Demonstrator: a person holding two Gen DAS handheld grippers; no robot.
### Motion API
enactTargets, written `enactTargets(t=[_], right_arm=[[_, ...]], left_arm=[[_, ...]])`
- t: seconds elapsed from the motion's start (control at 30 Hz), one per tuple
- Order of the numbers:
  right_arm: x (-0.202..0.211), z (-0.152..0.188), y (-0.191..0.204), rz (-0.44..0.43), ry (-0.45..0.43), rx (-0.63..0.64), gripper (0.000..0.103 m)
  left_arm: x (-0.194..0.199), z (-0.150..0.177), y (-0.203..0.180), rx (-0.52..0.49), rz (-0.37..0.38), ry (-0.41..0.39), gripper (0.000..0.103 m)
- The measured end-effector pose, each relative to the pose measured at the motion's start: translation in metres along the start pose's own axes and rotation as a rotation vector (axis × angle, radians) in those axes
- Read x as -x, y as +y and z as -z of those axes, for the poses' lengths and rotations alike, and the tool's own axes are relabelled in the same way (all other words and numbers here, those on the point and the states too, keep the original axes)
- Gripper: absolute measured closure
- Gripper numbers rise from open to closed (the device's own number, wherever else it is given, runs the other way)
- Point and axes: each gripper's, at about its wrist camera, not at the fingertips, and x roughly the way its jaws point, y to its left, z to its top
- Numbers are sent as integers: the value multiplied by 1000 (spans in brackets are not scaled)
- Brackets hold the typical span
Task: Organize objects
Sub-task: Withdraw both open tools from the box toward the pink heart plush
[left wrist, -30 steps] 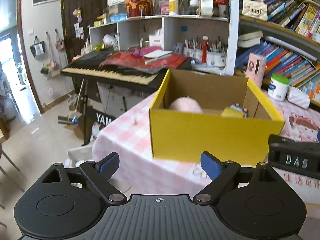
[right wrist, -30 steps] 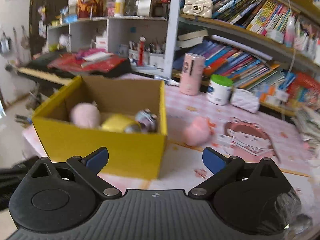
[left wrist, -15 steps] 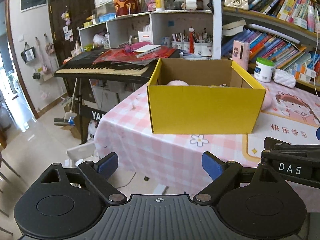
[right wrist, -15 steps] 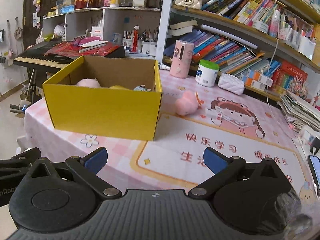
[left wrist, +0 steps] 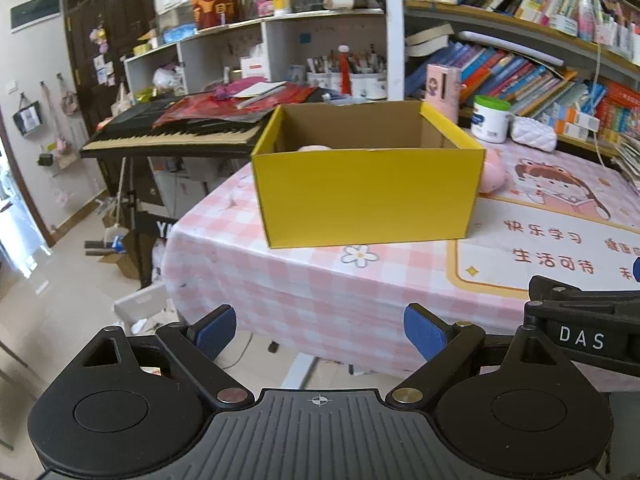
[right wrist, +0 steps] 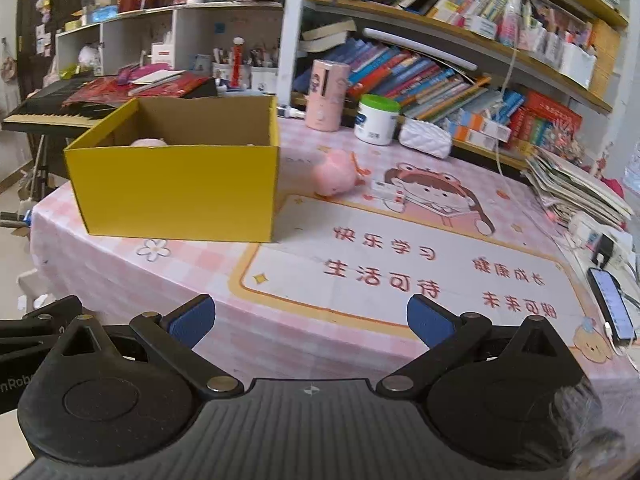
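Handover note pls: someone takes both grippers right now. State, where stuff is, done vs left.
Left gripper: open, empty, off the table edge facing the yellow box.
Right gripper: open, empty, over the table's near edge.
Done: a pink plush is already in the box; other contents are hidden by the wall.
Left: a pink plush toy lies on the tablecloth right of the box, and a small white packet beside it. Probably box these next.

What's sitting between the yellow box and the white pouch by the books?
In the right wrist view, a pink plush toy lies between the yellow box and the white pouch, beside the box's right wall.
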Motion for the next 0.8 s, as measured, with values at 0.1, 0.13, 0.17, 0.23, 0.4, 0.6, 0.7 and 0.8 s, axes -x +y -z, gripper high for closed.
enactTargets(t=[0.1, 0.13, 0.17, 0.23, 0.4, 0.6, 0.7, 0.8], right_arm=[[0, 0, -9, 24, 2, -12, 0], [0, 1, -12, 34, 4, -18, 0], [-1, 1, -16, 42, 6, -23, 0], [-3, 1, -24, 62, 9, -37, 0], [-8, 1, -46, 103, 17, -72, 0], [-21, -2, -73, 138, 31, -114, 0], [-30, -3, -86, 144, 45, -135, 0], [-39, -5, -96, 141, 55, -145, 0]], left_arm=[[-2, -3, -8, -13, 24, -4, 10], [-4, -3, -11, -17, 33, -3, 10], [-5, -4, -14, -23, 43, -2, 10], [-8, -7, -22, -36, 63, -3, 10], [-14, -14, -45, -75, 101, -9, 10], [-24, -23, -73, -115, 137, -6, 10], [-30, -26, -86, -139, 145, -2, 10], [-37, -31, -98, -150, 144, 5, 10]])
